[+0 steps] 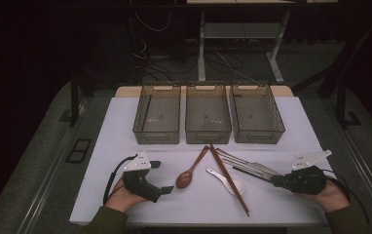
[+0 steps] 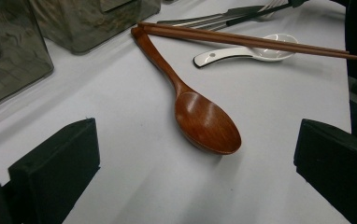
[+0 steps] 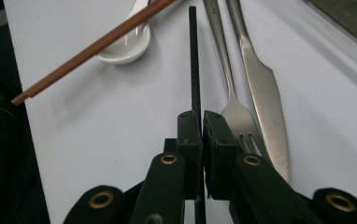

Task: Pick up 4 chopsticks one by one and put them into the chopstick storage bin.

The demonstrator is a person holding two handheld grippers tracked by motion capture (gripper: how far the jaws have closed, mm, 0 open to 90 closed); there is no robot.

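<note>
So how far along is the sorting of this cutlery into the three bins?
Nothing looks done yet: the three bins look empty apart from a thin dark line in the left one. In hand: the right gripper is shut on a thin black stick. Left to sort: wooden spoon, brown chopsticks, white spoon, fork and knife. The left gripper is open near the wooden spoon.

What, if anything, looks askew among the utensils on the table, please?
The wooden chopsticks lie slantwise across the white spoon, and their far tips touch the wooden spoon handle. Nothing looks spilled or damaged.
</note>
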